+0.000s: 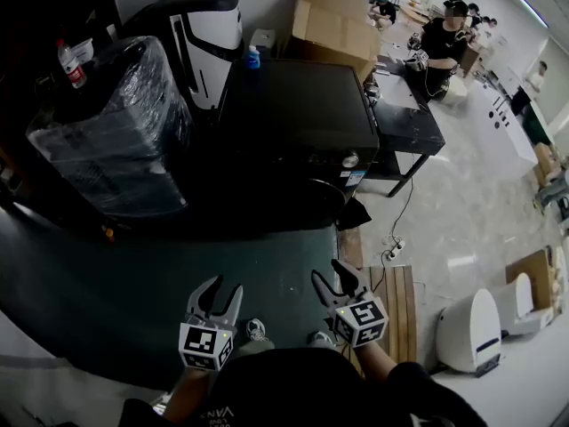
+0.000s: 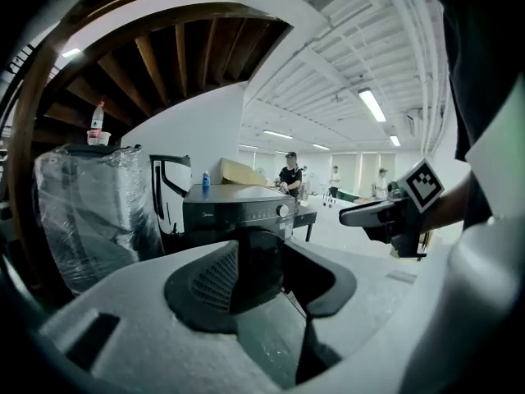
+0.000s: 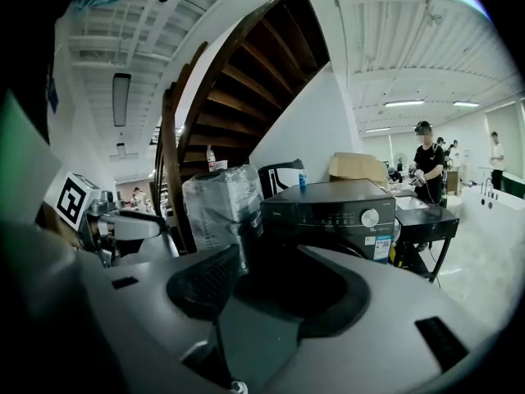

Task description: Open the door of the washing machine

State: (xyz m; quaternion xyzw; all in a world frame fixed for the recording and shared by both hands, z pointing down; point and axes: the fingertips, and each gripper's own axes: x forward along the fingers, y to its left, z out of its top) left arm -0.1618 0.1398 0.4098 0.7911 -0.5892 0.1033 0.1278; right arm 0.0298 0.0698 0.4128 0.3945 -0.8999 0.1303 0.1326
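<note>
The black front-loading washing machine [image 1: 298,118] stands ahead of me, with its control knob [image 1: 351,160] on the front panel. Its round door [image 1: 313,196] looks closed and is dark and hard to make out. Both grippers hover low over the green mat, well short of the machine. The left gripper [image 1: 224,285] and the right gripper [image 1: 327,270] are open, with nothing between their jaws. From the left gripper view, the machine [image 2: 238,208] shows beyond the spread jaws, and the right gripper [image 2: 385,213] is off to the side. The right gripper view shows the machine [image 3: 328,208] and its knob [image 3: 370,217].
A plastic-wrapped appliance [image 1: 111,136] stands left of the machine, with a black-and-white unit [image 1: 200,34] behind it. A cardboard box [image 1: 333,25] and a black table [image 1: 409,123] are at the right. A person [image 1: 444,43] stands at the table. A power strip [image 1: 393,252] and a wooden pallet [image 1: 400,301] lie nearby.
</note>
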